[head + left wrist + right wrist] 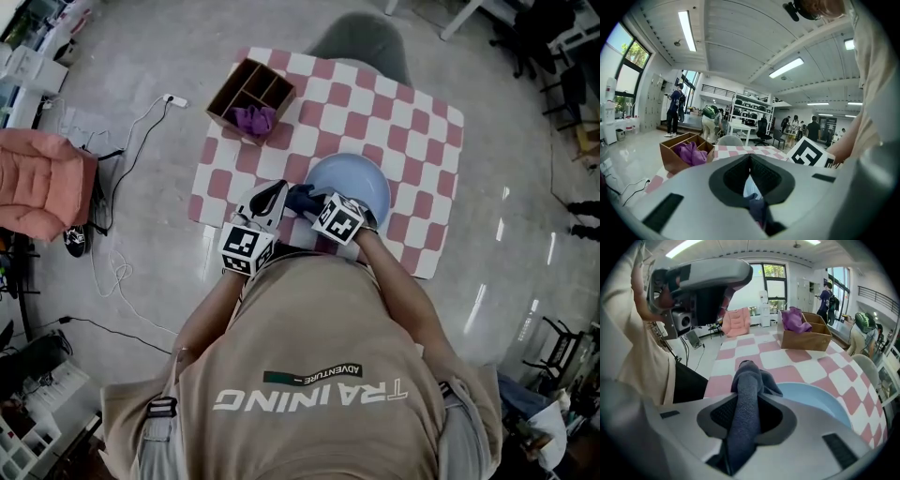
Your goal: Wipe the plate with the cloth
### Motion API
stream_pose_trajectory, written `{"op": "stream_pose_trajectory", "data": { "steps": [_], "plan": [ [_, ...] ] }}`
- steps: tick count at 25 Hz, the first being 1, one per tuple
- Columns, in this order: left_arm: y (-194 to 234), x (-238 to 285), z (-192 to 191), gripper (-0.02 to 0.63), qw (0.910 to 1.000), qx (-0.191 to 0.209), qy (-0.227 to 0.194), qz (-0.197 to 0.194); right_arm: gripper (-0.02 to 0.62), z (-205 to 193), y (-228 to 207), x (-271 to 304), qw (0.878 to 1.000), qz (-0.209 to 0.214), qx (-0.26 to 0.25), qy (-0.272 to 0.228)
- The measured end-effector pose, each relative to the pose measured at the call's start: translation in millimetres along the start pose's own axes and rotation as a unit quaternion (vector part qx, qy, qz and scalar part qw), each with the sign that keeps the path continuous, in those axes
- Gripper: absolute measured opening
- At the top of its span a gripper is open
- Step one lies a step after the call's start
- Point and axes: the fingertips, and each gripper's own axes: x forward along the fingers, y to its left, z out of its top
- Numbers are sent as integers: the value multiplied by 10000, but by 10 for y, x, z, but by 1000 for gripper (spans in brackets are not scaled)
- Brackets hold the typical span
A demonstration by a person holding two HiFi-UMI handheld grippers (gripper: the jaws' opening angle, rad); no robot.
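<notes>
A light blue plate [354, 176] lies flat on the pink-and-white checked table [417, 141], near its front edge. My right gripper [314, 206] is at the plate's near left rim, shut on a dark blue cloth [300, 198]. In the right gripper view the cloth [750, 380] runs between the jaws and sticks out past the tips, beside the plate [818, 401]. My left gripper [279, 190] hovers just left of the plate with its tips together and nothing gripped. In its own view the left gripper [750, 159] shows a sliver of plate [749, 185] through its gap.
A wooden divided box [251, 92] holding a purple cloth [251, 119] stands at the table's far left corner. A grey chair [361, 42] is behind the table. On the floor at the left are a pink padded seat [42, 183] and cables [122, 141].
</notes>
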Motion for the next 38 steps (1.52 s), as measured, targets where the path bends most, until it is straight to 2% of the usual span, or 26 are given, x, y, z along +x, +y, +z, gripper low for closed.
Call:
{"op": "stream_pose_trajectory", "data": {
  "steps": [5,12,17,21,24,31,38],
  "plan": [
    [146,-24,0,12,10000,-58,-58,48,120,111,-167,48,9999,-59,83,95],
    [301,39,52,12,10000,-26,-39,-73,121,180,-594,20,9985,-414,299,186],
    [407,108,83,12,9999,-3,-13,-144,121,-25,-1048,-96,9919,-911,846,259],
    [394,175,106,12,9997,60,34,-251,121,-334,-1372,-322,9806,-1314,1413,353],
    [352,221,98,12,9993,112,93,-350,121,-515,-1499,-481,9725,-1457,1785,334],
    [201,300,110,12,9984,162,129,-532,121,-918,-1507,-830,9574,-1765,2250,410],
    [-26,391,63,12,9963,232,214,-794,121,-1395,-1134,-1035,9494,-1731,2580,451]
  ]
}}
